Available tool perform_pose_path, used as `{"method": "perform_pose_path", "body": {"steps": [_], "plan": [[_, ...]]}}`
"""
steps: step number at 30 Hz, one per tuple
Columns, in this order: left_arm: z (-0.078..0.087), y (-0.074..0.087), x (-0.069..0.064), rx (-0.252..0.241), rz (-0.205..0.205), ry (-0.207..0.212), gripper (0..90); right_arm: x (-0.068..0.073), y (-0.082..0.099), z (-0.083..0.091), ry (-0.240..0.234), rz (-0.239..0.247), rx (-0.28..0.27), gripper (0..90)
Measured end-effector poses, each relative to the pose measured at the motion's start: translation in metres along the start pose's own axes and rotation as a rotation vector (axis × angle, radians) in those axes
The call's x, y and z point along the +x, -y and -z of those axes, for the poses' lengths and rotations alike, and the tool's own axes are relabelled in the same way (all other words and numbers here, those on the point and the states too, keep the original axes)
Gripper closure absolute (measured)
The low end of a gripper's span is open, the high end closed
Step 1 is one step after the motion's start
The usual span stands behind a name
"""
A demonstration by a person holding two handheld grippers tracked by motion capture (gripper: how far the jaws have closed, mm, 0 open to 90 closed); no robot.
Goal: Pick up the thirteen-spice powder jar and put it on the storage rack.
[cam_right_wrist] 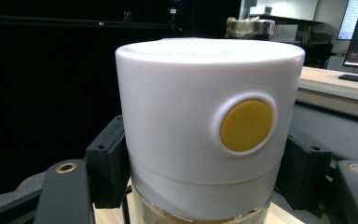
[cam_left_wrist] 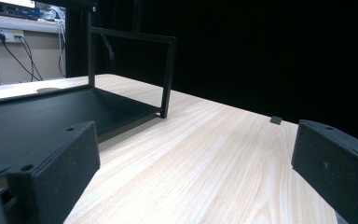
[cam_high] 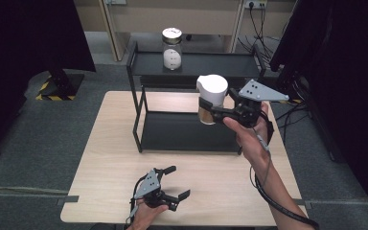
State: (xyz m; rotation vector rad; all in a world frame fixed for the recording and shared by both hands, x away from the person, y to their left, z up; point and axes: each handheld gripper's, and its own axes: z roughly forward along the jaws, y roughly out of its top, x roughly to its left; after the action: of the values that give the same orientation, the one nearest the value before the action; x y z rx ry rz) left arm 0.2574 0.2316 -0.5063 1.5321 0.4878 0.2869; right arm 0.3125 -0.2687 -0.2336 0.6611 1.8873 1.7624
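Note:
A jar with a tall white lid point(cam_high: 212, 98) hangs in the air above the right part of the black two-tier rack point(cam_high: 187, 134). My right gripper point(cam_high: 210, 114) is shut on its glass body just under the lid. In the right gripper view the white-lidded jar point(cam_right_wrist: 205, 126) shows a round yellow button, with a black jaw pad pressed against each side. My left gripper point(cam_high: 176, 182) rests low near the table's front edge, open, nothing between its jaws. In the left gripper view the wooden table point(cam_left_wrist: 214, 154) lies between the two black jaws.
A second jar with a metal lid point(cam_high: 172, 48) and white contents stands on the rack's top shelf point(cam_high: 211, 64). The rack's lower shelf point(cam_high: 172, 132) is bare. The rack's front post point(cam_left_wrist: 168, 77) rises ahead of the left gripper. Dark curtains flank the table.

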Motion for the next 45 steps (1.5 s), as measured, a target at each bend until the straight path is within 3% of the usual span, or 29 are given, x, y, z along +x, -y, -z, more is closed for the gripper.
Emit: {"method": "perform_pose_path", "body": {"steps": [14,26,45], "plan": [[0.001,0.0,0.001,-0.002,0.001,-0.004,0.3,-0.01,-0.037,-0.021,0.027,-0.019,-0.004,30.8],[0.001,0.0,0.001,0.0,0.0,-0.001,0.2,-0.016,-0.064,-0.043,0.09,-0.004,0.002,30.7],[0.001,0.0,0.0,-0.001,0.002,0.003,0.3,-0.031,-0.077,-0.084,0.179,-0.033,0.008,30.8]]}}
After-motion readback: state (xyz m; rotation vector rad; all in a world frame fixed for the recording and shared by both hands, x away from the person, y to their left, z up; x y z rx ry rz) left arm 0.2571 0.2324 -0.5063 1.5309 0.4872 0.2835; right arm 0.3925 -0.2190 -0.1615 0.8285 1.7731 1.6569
